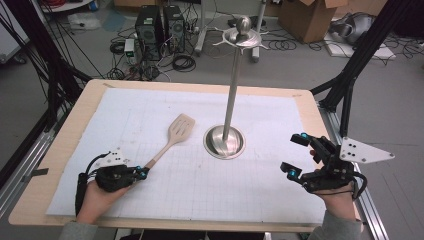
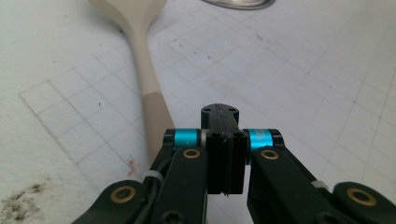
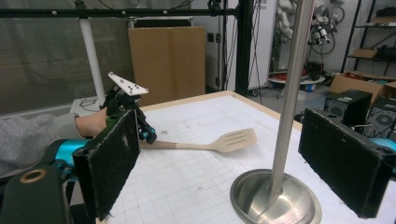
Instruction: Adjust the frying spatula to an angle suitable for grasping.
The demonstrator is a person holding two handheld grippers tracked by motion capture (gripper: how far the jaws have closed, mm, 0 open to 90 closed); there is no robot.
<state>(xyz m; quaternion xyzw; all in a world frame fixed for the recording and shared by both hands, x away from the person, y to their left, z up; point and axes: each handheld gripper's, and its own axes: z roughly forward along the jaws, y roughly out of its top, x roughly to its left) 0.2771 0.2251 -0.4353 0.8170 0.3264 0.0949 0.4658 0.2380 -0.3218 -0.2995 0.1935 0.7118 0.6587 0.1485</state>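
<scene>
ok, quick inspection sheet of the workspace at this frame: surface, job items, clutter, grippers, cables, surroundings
Surface: wooden table under a white gridded mat; dark smudges on the mat in the left gripper view.
Job's things: wooden slotted spatula flat on the mat, handle end at the left jaws; metal stand, upright, apart from the spatula.
Clutter: nothing seen on the table.
Grippers: left hand-held gripper jaws together, the spatula handle beside them; whether they pinch it, cannot tell. Right hand-held gripper open, empty, near the stand.
Cables: black cable trailing from the left gripper; loose cables on the floor.
Surroundings: computer towers, cardboard boxes, black frame.
</scene>
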